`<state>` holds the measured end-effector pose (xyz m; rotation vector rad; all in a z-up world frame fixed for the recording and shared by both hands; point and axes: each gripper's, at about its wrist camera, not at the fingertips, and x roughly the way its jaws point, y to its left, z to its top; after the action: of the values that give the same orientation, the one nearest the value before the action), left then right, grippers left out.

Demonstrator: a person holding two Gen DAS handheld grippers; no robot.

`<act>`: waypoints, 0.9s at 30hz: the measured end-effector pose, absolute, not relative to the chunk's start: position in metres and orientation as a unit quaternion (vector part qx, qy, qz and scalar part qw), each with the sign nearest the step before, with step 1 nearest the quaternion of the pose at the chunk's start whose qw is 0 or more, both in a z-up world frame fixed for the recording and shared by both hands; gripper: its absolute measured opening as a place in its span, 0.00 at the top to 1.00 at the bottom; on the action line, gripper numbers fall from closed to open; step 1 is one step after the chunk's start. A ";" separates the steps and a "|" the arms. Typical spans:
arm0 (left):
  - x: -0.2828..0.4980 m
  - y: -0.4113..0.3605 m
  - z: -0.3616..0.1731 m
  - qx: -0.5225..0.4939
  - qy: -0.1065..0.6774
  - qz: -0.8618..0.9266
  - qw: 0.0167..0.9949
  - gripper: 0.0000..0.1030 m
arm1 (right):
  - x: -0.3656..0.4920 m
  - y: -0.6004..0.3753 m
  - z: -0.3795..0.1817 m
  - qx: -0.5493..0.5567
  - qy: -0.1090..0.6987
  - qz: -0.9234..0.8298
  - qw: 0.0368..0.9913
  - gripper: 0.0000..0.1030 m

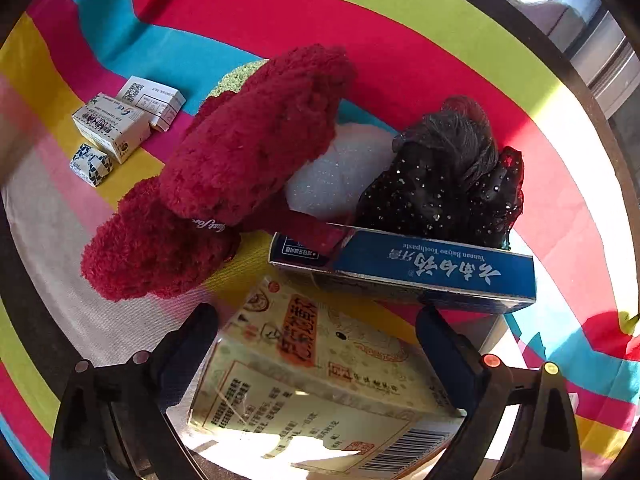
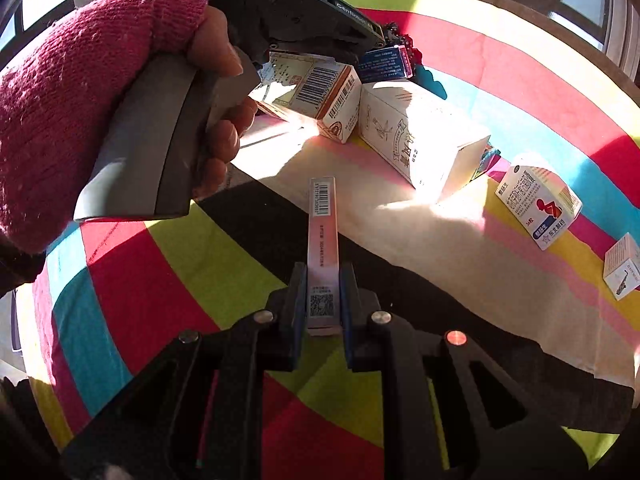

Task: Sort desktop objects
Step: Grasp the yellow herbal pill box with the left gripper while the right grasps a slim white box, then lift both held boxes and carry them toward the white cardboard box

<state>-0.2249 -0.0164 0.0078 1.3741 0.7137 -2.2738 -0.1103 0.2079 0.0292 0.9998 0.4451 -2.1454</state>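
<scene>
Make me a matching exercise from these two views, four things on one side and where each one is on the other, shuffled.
Things:
1. beige box
2. thin box
3. toothpaste box
4. red slippers

Places:
A. clamped in the right claw
B. lying just past the beige box
C. between the left claw fingers
D. stacked one on the other on the striped cloth

Pairs: 1-C, 2-A, 3-B, 4-D

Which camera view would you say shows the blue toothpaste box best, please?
The left wrist view: the blue toothpaste box lies close, its long printed side readable. The right wrist view shows only one end, far off behind the left gripper.
</scene>
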 end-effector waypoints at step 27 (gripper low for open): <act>-0.108 0.016 0.035 0.484 0.206 -0.843 0.113 0.17 | -0.097 0.208 0.035 0.390 0.171 -0.842 0.331 0.82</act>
<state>-0.1077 0.0162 0.0347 1.4186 0.6048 -2.4732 -0.0969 0.2084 0.0347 1.0210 0.4474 -2.2014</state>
